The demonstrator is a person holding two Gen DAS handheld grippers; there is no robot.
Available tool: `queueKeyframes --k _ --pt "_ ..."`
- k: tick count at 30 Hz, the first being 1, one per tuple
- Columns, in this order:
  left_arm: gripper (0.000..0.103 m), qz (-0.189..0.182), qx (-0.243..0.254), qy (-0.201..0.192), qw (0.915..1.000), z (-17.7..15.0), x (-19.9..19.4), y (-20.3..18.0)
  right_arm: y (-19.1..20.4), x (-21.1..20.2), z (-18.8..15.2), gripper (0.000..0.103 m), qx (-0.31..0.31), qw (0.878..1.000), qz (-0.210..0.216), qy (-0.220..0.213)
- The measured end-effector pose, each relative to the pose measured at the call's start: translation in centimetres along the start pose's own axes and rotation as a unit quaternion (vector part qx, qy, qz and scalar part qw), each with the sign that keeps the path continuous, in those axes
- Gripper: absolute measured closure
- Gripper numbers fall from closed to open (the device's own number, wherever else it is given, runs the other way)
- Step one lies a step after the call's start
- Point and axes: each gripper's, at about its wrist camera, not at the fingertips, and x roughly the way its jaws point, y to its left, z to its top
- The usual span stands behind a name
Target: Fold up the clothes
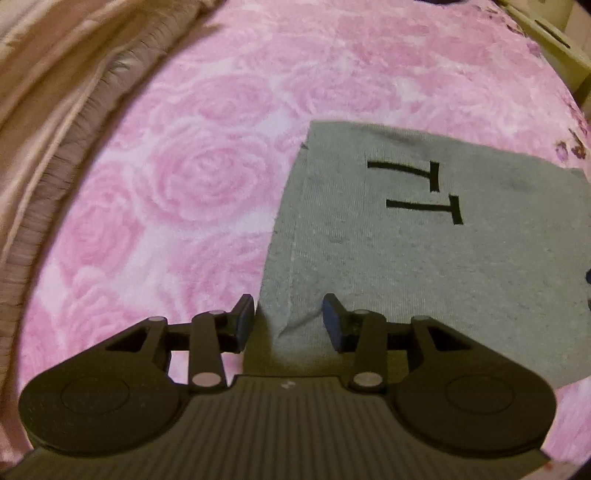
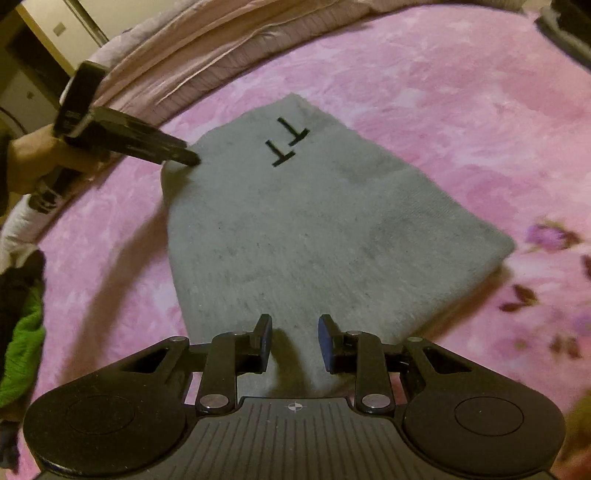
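Observation:
A grey folded garment (image 1: pixel 424 258) with a black "TT" print (image 1: pixel 417 192) lies flat on the pink rose blanket (image 1: pixel 184 184). In the left wrist view my left gripper (image 1: pixel 290 321) is open over the garment's near left corner, and a raised crease of fabric sits between its fingers. The right wrist view shows the same garment (image 2: pixel 314 229) in the middle, with my right gripper (image 2: pixel 295 336) open over its near edge and nothing pinched. There my left gripper (image 2: pixel 188 159), held by a hand (image 2: pixel 29 166), touches the garment's far left corner.
A beige-pink quilt (image 1: pixel 55 110) is bunched along the left and back (image 2: pixel 192 55). A green cloth (image 2: pixel 22 350) and dark clothes lie at the left edge. Pale furniture (image 1: pixel 554 33) stands beyond the bed. Pink blanket (image 2: pixel 461 110) stretches right of the garment.

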Motion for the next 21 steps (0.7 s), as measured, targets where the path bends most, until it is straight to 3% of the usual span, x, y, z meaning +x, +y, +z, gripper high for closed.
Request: queueKeyframes --k 4,8,12,17,21 --pt "0.073 0.016 -0.005 -0.019 0.9997 -1.5 -3.1 -0.5 2.2 -0.8 -0.3 0.078 -0.007 1.0 0.008 -0.013" --pt "0.075 0.026 -0.005 -0.003 0.9996 -2.6 -0.5 -1.0 2.7 2.1 -1.3 0.078 -0.006 1.0 0.007 0.023" --pt "0.075 0.034 0.01 -0.002 0.9994 -2.6 -0.5 -1.3 2.1 1.4 0.1 0.078 -0.013 0.999 0.012 0.027" --pt "0.076 0.038 -0.006 -0.012 0.9992 -2.0 -3.3 -2.2 -2.5 -2.0 3.7 0.076 0.008 0.999 -0.031 -0.037" --pt "0.078 0.033 0.005 0.012 0.9994 -2.1 -1.9 -4.4 -8.7 -0.3 5.2 0.073 0.07 0.996 -0.05 -0.004"
